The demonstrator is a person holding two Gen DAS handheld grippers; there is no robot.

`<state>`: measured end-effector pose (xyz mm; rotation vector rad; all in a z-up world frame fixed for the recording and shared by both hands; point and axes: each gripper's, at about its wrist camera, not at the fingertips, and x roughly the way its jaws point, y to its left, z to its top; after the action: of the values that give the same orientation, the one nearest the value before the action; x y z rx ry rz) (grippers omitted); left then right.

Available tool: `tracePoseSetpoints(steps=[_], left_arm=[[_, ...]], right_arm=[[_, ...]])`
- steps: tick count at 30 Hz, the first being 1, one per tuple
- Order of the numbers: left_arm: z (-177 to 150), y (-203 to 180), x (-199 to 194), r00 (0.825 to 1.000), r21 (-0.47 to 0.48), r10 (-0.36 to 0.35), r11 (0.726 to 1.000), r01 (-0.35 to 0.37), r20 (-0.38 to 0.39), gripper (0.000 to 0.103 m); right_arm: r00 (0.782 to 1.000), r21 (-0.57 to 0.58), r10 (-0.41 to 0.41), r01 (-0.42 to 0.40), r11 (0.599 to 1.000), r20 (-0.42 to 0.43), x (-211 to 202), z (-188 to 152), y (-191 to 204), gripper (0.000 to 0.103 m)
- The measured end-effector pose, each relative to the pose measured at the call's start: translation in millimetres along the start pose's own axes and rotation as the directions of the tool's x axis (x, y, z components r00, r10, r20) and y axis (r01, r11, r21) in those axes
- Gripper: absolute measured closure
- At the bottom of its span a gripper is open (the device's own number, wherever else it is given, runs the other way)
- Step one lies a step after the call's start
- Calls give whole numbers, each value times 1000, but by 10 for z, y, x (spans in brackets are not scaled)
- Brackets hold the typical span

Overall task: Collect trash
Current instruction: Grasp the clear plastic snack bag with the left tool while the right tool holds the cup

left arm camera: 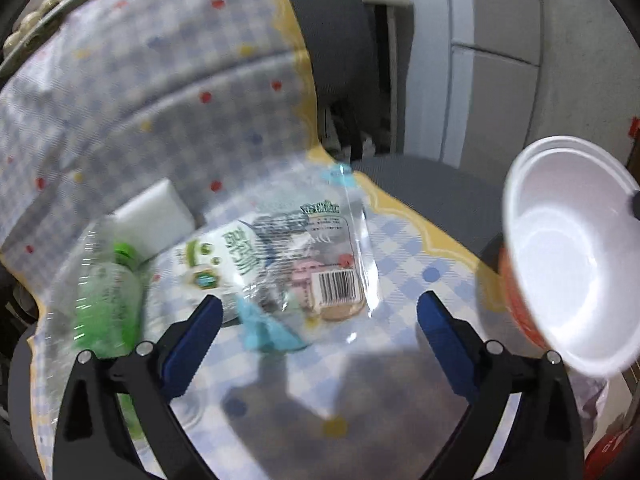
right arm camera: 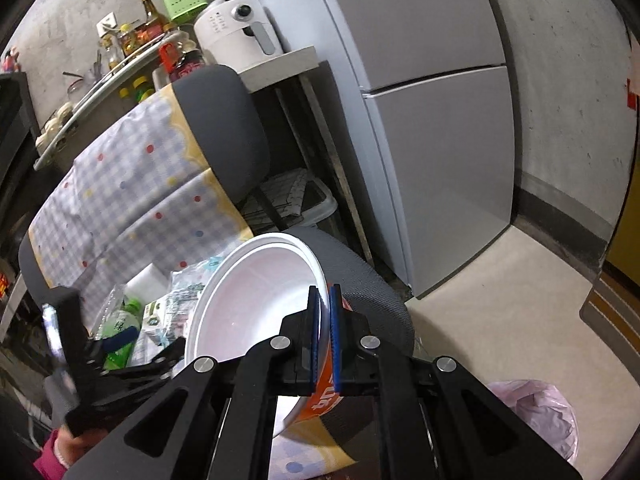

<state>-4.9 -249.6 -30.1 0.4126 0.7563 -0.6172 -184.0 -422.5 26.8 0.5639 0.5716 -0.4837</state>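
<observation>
A grey chair draped with a checked cloth (left arm camera: 168,80) holds trash. My left gripper (left arm camera: 320,312) is open just above the seat, its blue fingers either side of a clear snack wrapper (left arm camera: 320,248). A green-capped plastic bottle (left arm camera: 108,292) lies left of it, with a white block (left arm camera: 156,216) behind. My right gripper (right arm camera: 325,336) is shut on the rim of a white noodle bowl with an orange outside (right arm camera: 256,304), held tilted above the seat's right edge. The bowl also shows in the left wrist view (left arm camera: 572,256).
A bin with a pink liner (right arm camera: 540,416) stands on the floor at lower right. A grey fridge (right arm camera: 432,120) is behind the chair, with a white air fryer (right arm camera: 236,28) on a shelf and bottles on a rack to the left.
</observation>
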Motion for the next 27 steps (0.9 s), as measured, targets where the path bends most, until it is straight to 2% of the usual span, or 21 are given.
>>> tracePoseSetpoints(steps=[6, 12, 14, 16, 20, 21, 22, 23, 25, 27], left_arm=[[187, -26, 421, 998, -54, 48, 997, -51, -50, 8], [251, -145, 673, 985, 12, 138, 990, -137, -104, 7], [253, -161, 705, 982, 26, 149, 989, -147, -116, 7], [245, -113, 701, 983, 14, 144, 990, -143, -118, 11], [183, 77, 519, 985, -31, 136, 990, -140, -105, 51], [160, 152, 459, 986, -56, 129, 989, -136, -105, 68], [131, 248, 377, 990, -91, 102, 990, -111, -101, 77], [107, 321, 309, 993, -118, 72, 990, -82, -93, 94], [41, 463, 96, 999, -166, 15, 986, -24, -51, 103], [-13, 541, -150, 999, -187, -30, 982, 31, 11, 103]], right_arm=[[1000, 8, -13, 13, 1000, -11, 117, 18, -76, 97], [1000, 7, -23, 23, 1000, -18, 165, 28, -116, 97], [1000, 10, -22, 22, 1000, -20, 167, 19, -123, 97], [999, 7, -26, 26, 1000, -20, 159, 9, -106, 97], [999, 12, -26, 26, 1000, -21, 135, -6, -116, 97], [1000, 15, -23, 23, 1000, -21, 125, -13, -116, 97], [1000, 16, -21, 21, 1000, -20, 108, -25, -121, 97], [1000, 18, -20, 20, 1000, -17, 78, -43, -121, 97], [1000, 18, -18, 18, 1000, -11, 25, -69, -107, 98], [1000, 11, -20, 20, 1000, -2, -56, -94, -78, 97]])
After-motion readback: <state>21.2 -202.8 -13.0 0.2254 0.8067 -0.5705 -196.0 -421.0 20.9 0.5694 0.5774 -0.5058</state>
